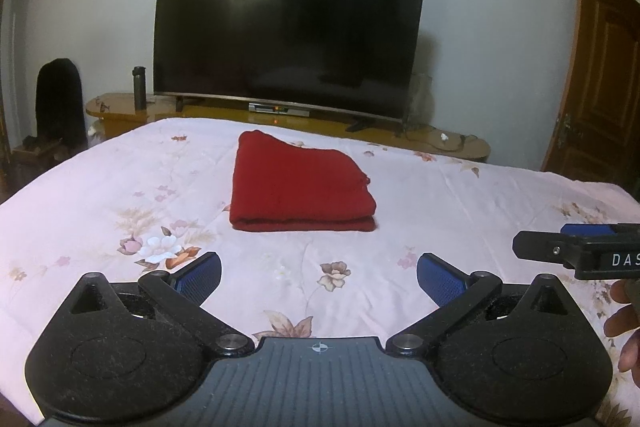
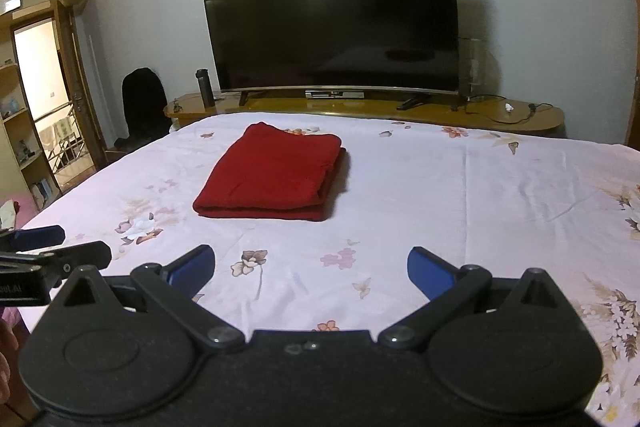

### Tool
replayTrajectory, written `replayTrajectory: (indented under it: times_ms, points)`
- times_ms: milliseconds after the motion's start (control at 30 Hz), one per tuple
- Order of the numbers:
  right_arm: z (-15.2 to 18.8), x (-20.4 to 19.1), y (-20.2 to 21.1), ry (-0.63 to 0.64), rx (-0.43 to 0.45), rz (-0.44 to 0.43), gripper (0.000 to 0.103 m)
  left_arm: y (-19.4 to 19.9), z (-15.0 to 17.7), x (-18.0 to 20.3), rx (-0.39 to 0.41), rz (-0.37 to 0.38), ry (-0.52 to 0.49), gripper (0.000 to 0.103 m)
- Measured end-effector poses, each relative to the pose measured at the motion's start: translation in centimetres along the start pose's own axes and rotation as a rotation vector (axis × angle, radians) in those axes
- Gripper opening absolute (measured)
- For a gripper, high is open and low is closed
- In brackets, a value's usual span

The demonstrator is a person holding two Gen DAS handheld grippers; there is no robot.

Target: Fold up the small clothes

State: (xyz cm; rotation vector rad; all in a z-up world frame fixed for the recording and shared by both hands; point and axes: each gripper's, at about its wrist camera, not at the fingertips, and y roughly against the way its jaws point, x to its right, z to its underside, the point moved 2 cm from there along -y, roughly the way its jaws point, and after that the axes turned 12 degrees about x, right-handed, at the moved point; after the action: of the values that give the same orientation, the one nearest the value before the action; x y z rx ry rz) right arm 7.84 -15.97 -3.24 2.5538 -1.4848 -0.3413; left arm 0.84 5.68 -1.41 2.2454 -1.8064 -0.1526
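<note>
Left wrist view: showed the left gripper (image 1: 319,279) with fingers spread wide and nothing between them, held above the floral bedsheet (image 1: 100,187). Showed the red knitted garment (image 1: 296,187) lying folded in a thick rectangle near the middle of the bed, well ahead of both grippers and touched by neither. Caught the right gripper from the side at the frame's right edge.

Right wrist view: showed the right gripper (image 2: 311,271) likewise released and empty, with the red knitted garment (image 2: 272,175) ahead and to its left, layered edges stacked on the right side, rounded fold facing the camera. Placed the television (image 2: 336,15) and a dark flask (image 2: 204,87) on the wooden stand beyond the bed.

Judged soft, light and limp, with enough bulk to hold its folded shape; knit likely to stretch or sag if lifted by one corner. Best taken at the two near corners, pinching all layers together. Looked close to finished.
</note>
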Motion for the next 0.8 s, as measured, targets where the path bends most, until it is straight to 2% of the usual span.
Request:
replayTrajectory:
  times_ms: [800]
  points:
    - [0.06,0.12,-0.27,0.003,-0.012,0.023,0.102,-0.63,-0.05,0.04,-0.001,0.021,-0.010,0.103]
